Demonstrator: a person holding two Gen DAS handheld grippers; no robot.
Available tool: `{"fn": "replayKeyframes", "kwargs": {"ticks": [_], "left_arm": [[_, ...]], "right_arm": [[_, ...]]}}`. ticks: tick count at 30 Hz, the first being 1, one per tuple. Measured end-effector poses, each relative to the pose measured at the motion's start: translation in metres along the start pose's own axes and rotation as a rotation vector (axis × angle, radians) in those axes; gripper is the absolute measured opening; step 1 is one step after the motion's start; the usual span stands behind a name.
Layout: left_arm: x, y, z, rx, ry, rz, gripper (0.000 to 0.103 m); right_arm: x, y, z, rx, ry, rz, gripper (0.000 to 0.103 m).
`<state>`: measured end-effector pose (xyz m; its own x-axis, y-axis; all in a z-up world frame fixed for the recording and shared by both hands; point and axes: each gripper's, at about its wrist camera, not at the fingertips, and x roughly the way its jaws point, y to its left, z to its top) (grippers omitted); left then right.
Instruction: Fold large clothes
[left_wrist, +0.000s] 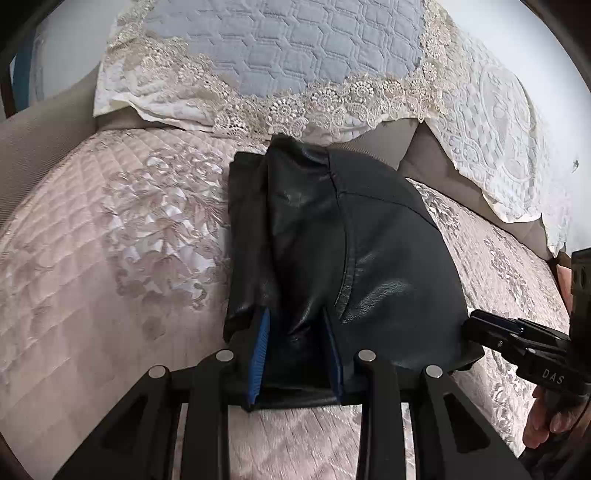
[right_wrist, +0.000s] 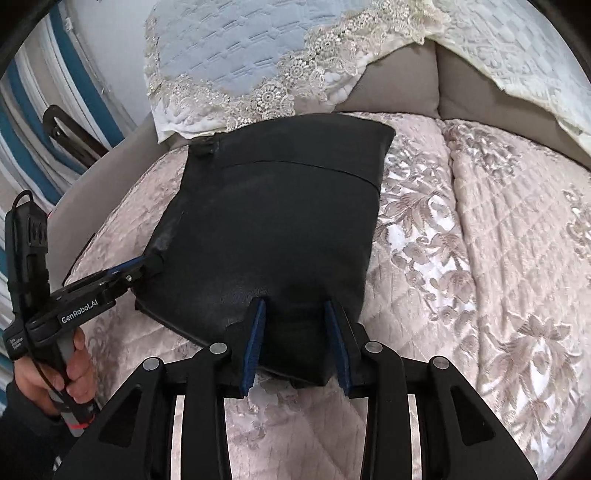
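A black leather garment (left_wrist: 332, 258) lies folded into a compact bundle on the pink quilted sofa cover (left_wrist: 110, 258). It also shows in the right wrist view (right_wrist: 273, 221). My left gripper (left_wrist: 295, 317) straddles the garment's near edge, with a fold of leather between its blue pads, shut on it. My right gripper (right_wrist: 295, 310) holds the garment's other near edge the same way. The right gripper shows at the right of the left wrist view (left_wrist: 476, 325), and the left gripper at the left of the right wrist view (right_wrist: 136, 269), each touching a corner of the garment.
A blue quilted cushion with lace trim (left_wrist: 280, 51) leans on the beige sofa back (left_wrist: 424, 155) behind the garment. A white lace throw (left_wrist: 491, 122) hangs at the right. The sofa's second seat (right_wrist: 517, 240) lies to the right.
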<state>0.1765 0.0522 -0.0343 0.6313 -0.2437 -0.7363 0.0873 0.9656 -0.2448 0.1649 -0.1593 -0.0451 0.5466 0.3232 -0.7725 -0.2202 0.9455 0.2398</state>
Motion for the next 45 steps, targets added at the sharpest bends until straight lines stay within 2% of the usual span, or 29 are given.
{"fn": "replayKeyframes", "kwargs": {"ticks": [7,8,9,11,18,26,37,41,45], "left_arm": [[-0.044,-0.010,-0.012,0.009,-0.025,0.028,0.031],[-0.050,-0.012,-0.015,0.014,-0.030,0.033,0.031],[-0.056,-0.014,-0.018,0.018,-0.035,0.036,0.033],[-0.068,-0.019,-0.023,0.021,-0.042,0.045,0.037],[-0.092,-0.027,-0.043,0.008,-0.052,0.086,0.046],[-0.082,-0.032,-0.059,0.052,-0.023,0.124,0.048],[-0.084,-0.031,-0.076,0.031,-0.002,0.113,0.049],[-0.087,-0.030,-0.078,0.025,-0.012,0.113,0.054],[-0.089,-0.032,-0.078,0.032,-0.018,0.120,0.054]], "right_arm": [[-0.037,0.015,-0.013,-0.044,-0.048,0.010,0.035],[-0.043,0.018,-0.016,-0.051,-0.055,0.014,0.038],[-0.048,0.021,-0.019,-0.059,-0.063,0.016,0.044],[-0.060,0.028,-0.026,-0.078,-0.085,0.020,0.048],[-0.085,0.040,-0.044,-0.092,-0.128,0.009,0.053],[-0.075,0.043,-0.067,-0.099,-0.078,-0.045,0.053],[-0.080,0.051,-0.075,-0.104,-0.083,-0.064,0.053],[-0.080,0.054,-0.077,-0.106,-0.083,-0.062,0.053],[-0.082,0.056,-0.078,-0.108,-0.088,-0.059,0.053]]}}
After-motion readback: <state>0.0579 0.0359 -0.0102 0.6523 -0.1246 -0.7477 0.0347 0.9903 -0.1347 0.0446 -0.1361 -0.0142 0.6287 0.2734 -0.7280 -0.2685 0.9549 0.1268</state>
